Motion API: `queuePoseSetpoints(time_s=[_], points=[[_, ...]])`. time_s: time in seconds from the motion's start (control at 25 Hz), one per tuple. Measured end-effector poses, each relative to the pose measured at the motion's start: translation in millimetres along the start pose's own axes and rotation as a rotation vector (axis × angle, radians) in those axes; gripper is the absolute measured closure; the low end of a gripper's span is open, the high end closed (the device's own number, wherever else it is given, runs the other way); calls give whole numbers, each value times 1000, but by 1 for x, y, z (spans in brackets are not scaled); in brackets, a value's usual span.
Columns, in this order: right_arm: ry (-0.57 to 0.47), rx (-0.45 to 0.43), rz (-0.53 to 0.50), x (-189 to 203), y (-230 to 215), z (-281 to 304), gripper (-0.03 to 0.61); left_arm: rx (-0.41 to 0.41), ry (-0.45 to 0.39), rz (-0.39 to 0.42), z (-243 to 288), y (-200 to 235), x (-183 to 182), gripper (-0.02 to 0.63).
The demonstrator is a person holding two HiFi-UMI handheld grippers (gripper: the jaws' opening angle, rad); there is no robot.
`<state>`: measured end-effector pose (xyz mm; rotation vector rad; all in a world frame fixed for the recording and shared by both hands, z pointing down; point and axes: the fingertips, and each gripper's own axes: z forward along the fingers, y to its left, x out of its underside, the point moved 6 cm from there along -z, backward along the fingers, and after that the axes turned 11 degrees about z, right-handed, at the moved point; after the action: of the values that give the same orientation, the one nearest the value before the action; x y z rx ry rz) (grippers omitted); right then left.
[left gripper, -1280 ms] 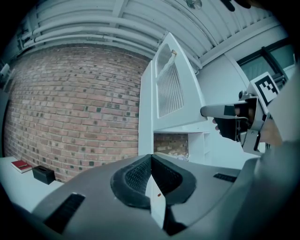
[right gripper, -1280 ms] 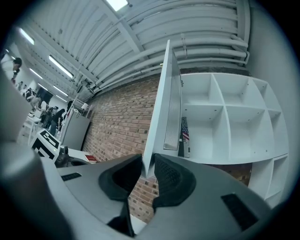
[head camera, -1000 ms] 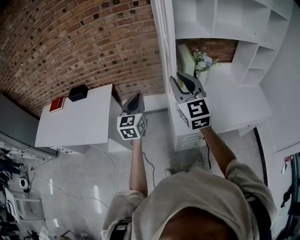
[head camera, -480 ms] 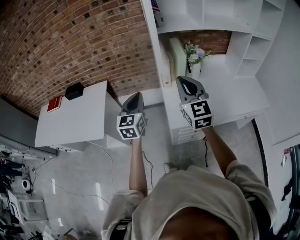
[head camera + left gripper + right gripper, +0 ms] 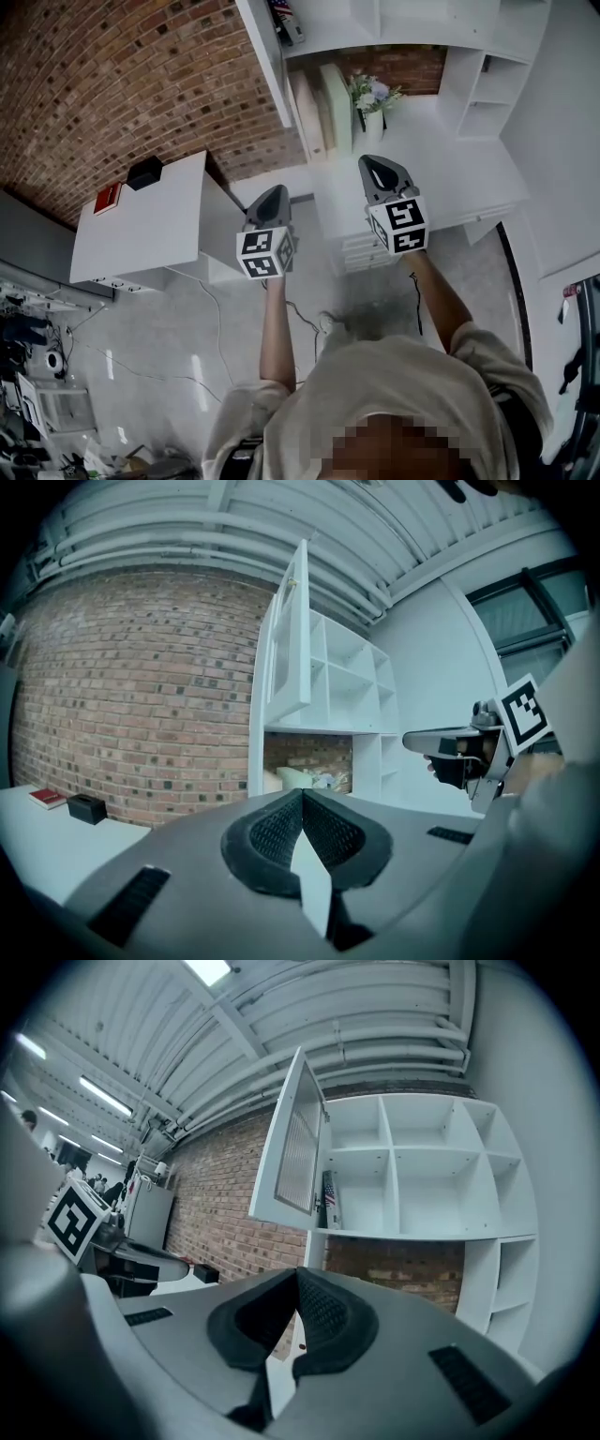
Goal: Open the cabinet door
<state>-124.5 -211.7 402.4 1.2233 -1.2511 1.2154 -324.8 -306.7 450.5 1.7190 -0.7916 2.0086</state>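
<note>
The white cabinet door [image 5: 267, 66] stands swung open from the white shelf unit [image 5: 422, 23] at the top of the head view. It also shows as a slatted panel, the door [image 5: 295, 1143], in the right gripper view, and edge-on, the door [image 5: 292, 639], in the left gripper view. My right gripper [image 5: 380, 173] is shut with nothing in it, held level below the door and apart from it. My left gripper [image 5: 270, 202] is shut and empty too, to the left of the cabinet. Both sets of jaws meet, the left gripper [image 5: 302, 803] and the right gripper [image 5: 297, 1283].
A white desk top [image 5: 450, 178] under the shelves has a vase of flowers [image 5: 370, 94] and cushions in its niche. A white table [image 5: 150, 230] at the left bears a black box [image 5: 144, 172] and a red book [image 5: 109, 198]. Behind is a brick wall [image 5: 112, 84].
The right gripper's jaws, open a second ago, have shut empty. Both grippers have drawn back from the cabinet, which has slid toward the top of the head view.
</note>
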Motion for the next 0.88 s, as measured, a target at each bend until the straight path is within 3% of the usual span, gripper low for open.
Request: queuePoseSetpoints(time_s=[0.4,0.88], points=[[46,-12,22,24,-8,-55,566,-12,21,-8,-33,-53,9,588],[54,-16,14,31,-7,-83,566,-26,11,-12,-56,-74,9,588]])
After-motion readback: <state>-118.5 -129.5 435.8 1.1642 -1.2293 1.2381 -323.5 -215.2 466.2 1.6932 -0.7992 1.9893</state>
